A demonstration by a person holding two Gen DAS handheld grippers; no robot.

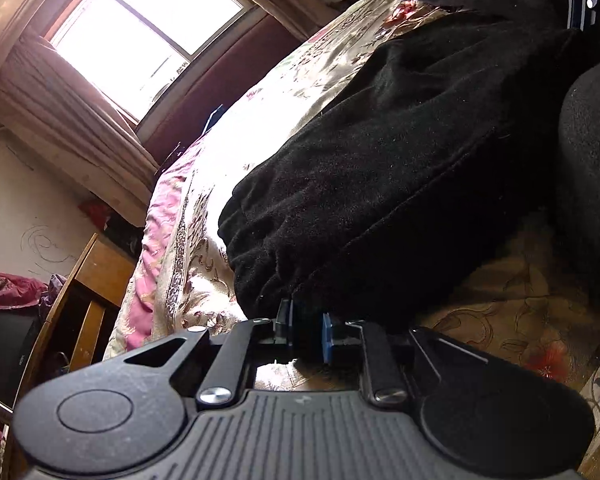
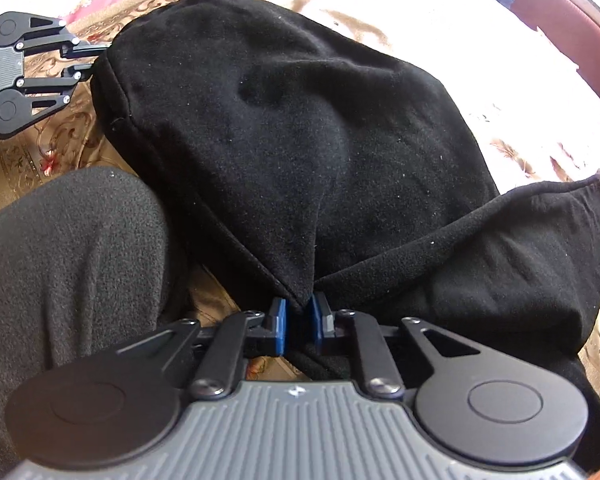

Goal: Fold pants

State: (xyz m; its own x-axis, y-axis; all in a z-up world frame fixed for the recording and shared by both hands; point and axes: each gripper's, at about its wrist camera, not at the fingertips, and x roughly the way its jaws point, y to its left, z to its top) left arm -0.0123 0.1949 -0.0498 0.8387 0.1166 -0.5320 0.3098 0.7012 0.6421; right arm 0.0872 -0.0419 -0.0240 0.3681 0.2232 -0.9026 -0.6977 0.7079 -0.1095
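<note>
Pants (image 2: 300, 140) lie on the bedspread (image 1: 260, 120), black fabric pinched in both grippers' closed jaws.

No readable text, label, brand name, number or sign appeared in either view. The only mark was a small pale emblem, too small to make out, on the ribbed grey body of each gripper: on the left gripper (image 1: 307, 330) at the middle of its upper edge, and on the right gripper (image 2: 298, 322) in the same place.
</note>
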